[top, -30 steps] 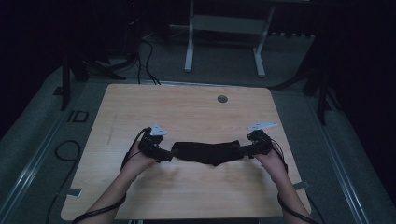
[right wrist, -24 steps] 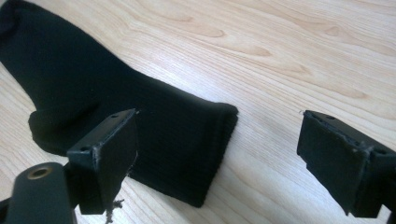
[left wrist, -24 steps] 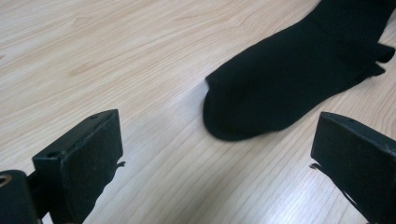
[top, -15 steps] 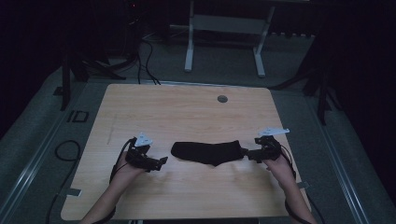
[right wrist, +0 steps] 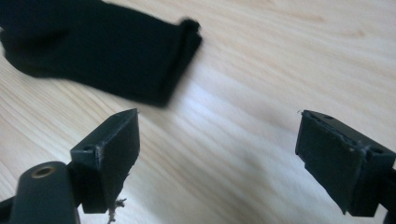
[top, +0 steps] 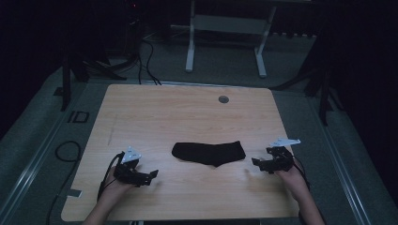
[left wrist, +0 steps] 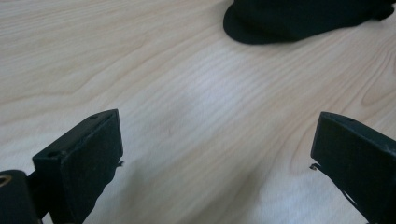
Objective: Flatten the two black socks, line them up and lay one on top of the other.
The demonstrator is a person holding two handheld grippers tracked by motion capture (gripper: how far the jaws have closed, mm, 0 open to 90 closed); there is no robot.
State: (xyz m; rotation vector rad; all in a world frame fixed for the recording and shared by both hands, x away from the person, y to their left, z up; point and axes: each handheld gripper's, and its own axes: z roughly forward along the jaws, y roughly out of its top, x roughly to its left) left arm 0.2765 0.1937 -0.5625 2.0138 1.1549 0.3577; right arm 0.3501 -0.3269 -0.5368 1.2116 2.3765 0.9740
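Grippers frame the scene from above: the left gripper (top: 151, 175) and the right gripper (top: 256, 162) rest on the pale wooden table (top: 187, 117), with the flat black fabric sock (top: 209, 153) lying between them, touching neither. Left gripper view shows its jaws spread wide and empty, the sock's rounded end (left wrist: 299, 21) ahead, toward the right jaw. Right gripper view likewise shows parted, empty jaws, the sock's open cuff end (right wrist: 102, 51) ahead of the left jaw.

left claw (top: 151, 176): jaws wide apart, low | right claw (top: 256, 163): jaws wide apart, low
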